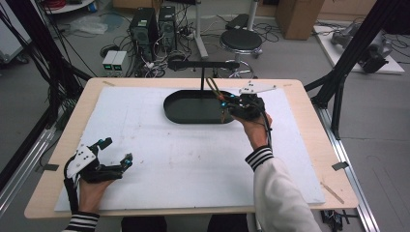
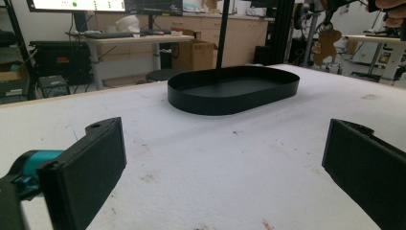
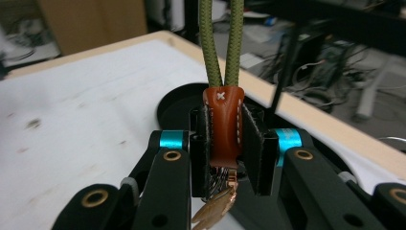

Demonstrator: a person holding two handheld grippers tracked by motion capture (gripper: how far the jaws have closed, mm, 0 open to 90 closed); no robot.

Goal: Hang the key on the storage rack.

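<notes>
A glossy brown leather tab (image 3: 223, 125) with white stitching is seen on an olive woven cord (image 3: 233, 43); the tray (image 2: 201, 101) looks matt black.

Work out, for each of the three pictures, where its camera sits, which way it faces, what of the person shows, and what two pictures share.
High view: above the person's side, looking forward and down on the table; both forearms, left tool, right tool.
Left gripper view: low on the left tool, facing the black tray; its open jaws.
Right gripper view: on the right tool, shut on a leather tab with green cord.
Shared: the tray and its upright stand show in the high and left gripper views.
</notes>
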